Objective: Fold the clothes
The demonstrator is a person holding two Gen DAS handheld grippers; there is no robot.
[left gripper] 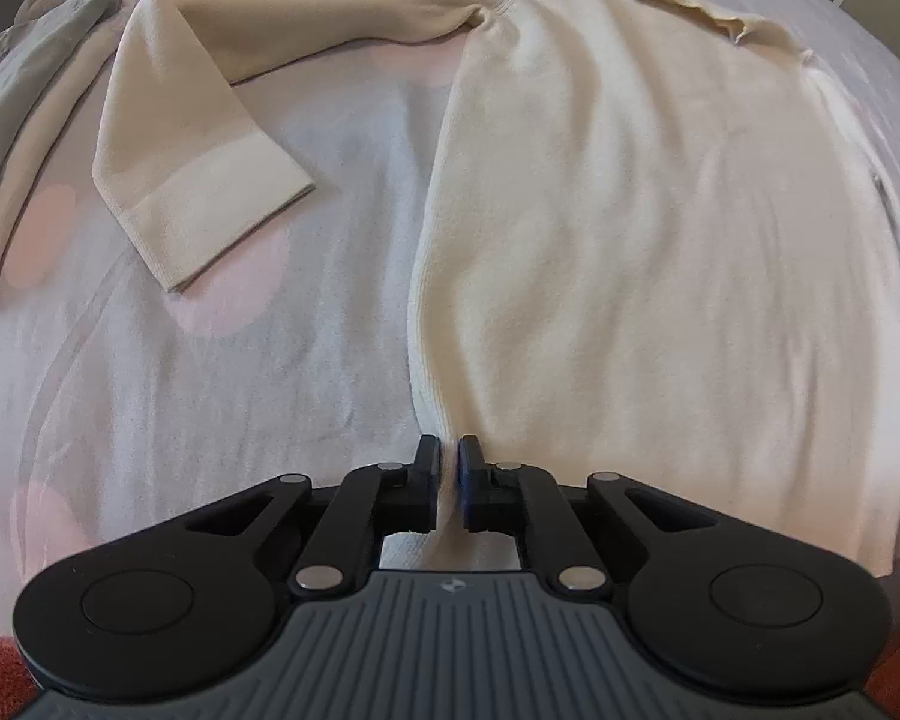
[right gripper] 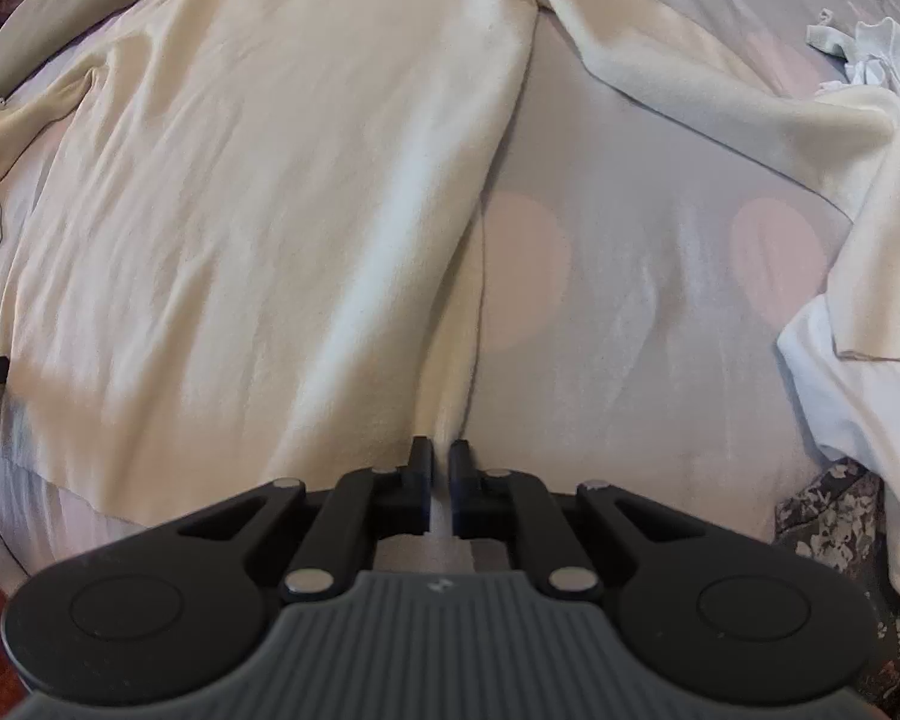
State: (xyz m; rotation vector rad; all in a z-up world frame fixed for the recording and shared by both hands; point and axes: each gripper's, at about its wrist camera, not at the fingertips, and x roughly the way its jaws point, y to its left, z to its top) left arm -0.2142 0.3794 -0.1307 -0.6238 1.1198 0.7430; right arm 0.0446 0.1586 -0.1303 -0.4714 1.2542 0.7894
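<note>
A bed covered in a pale lilac sheet with large pink dots (left gripper: 222, 360) carries everything in view. Spread flat across it lies a cream long-sleeved knit sweater (left gripper: 660, 228), hem toward the cameras, collar at the far end. Its left sleeve (left gripper: 192, 138) bends back toward the hem, cuff resting on the sheet; its right sleeve (right gripper: 720, 90) trails outward to a crumpled white garment (right gripper: 870, 420). A grey and beige garment (left gripper: 36, 96) lies at the far left, well apart from the sweater's body. The left gripper (left gripper: 448, 462) has its fingers closed on the sweater's left hem corner. The right gripper (right gripper: 441, 468) pinches the right hem corner likewise.
</note>
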